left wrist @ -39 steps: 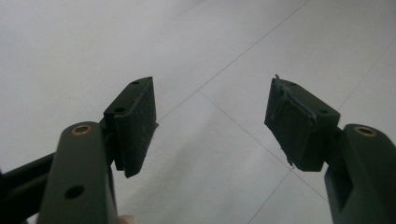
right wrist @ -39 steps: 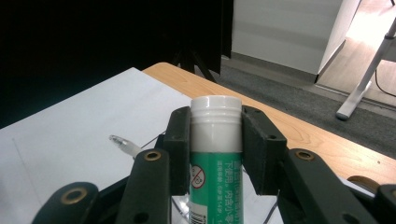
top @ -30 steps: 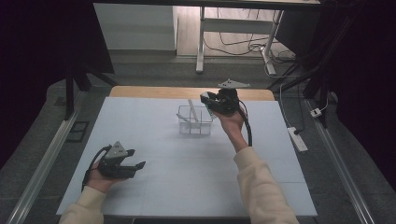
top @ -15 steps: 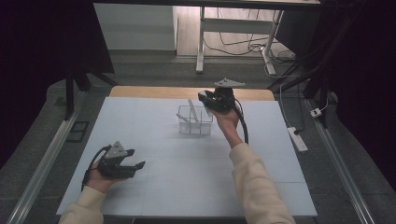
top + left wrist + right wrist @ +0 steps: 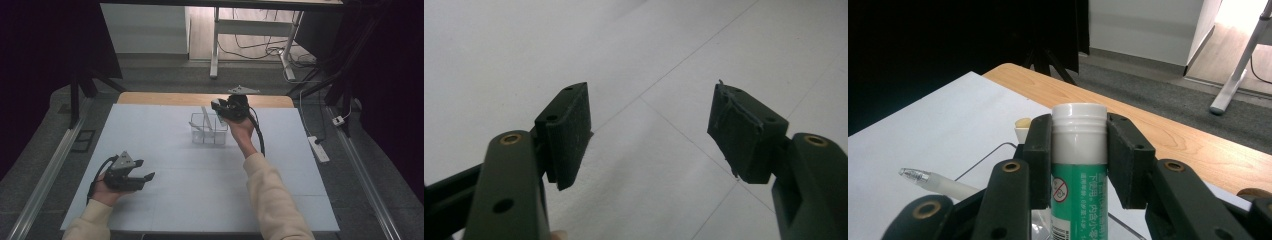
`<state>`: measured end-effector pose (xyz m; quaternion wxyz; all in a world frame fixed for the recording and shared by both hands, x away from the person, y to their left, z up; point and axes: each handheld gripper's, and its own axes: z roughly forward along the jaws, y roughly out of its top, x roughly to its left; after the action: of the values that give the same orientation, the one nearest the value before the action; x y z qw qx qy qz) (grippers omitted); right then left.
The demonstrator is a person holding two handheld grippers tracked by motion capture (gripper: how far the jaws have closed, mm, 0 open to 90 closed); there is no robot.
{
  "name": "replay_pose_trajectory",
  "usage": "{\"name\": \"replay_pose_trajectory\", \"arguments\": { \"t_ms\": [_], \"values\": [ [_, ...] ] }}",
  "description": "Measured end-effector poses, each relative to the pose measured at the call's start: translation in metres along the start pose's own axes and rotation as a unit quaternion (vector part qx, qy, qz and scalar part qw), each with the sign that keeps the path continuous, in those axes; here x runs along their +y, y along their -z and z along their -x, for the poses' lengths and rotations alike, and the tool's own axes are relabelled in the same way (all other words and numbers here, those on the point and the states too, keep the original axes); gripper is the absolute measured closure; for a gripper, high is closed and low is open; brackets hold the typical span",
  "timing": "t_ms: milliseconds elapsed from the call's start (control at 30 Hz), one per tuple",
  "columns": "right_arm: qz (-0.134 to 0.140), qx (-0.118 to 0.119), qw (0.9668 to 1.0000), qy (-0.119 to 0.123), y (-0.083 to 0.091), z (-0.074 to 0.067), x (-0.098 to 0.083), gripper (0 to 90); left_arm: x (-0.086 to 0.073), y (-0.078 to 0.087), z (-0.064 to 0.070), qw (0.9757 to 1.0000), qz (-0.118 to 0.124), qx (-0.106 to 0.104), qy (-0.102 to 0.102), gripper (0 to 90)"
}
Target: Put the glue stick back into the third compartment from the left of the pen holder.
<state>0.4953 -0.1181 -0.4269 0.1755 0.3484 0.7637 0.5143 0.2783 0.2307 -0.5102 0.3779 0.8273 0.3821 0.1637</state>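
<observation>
Right gripper view — right gripper clamps glue stick.

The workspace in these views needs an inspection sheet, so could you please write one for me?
Surface: white sheet over a wooden table, with faint seams.
Job's things: white-capped glue stick with a green label clamped upright; clear plastic compartment box mid-table, holding a clear-capped pen that leans out over its rim.
Clutter: nothing seen on the sheet.
Grippers: right gripper shut on the glue stick above the box; left gripper open, nothing between its jaws, low over the sheet's near left.
Cables: black cable trailing from the right gripper; loose cables on the floor behind.
Surroundings: white power strip on the grey floor at right; white desk legs behind.
</observation>
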Motion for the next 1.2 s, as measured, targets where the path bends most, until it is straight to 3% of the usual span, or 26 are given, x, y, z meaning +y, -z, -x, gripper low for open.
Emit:
{"name": "replay_pose_trajectory", "arguments": {
  "t_ms": [167,333,700,1200],
  "values": [
    [-0.014,-0.005,0.9999,0.004,-0.001,0.001,-0.002,63.3,0.000,0.000,0.000,1.0000,0.000,-0.001,-0.001,33.7],
    [-0.016,-0.001,0.9999,-0.007,0.004,0.001,-0.001,52.6,0.000,0.000,0.000,1.0000,-0.001,0.000,-0.002,33.7],
    [-0.043,0.014,0.9990,0.003,0.014,0.000,-0.011,48.7,0.000,0.000,0.000,1.0000,-0.001,0.001,-0.002,33.7],
    [-0.054,0.015,0.9982,0.020,0.053,0.008,-0.036,48.2,-0.001,0.000,0.000,1.0000,-0.001,0.003,0.000,33.7]
  ]
}}
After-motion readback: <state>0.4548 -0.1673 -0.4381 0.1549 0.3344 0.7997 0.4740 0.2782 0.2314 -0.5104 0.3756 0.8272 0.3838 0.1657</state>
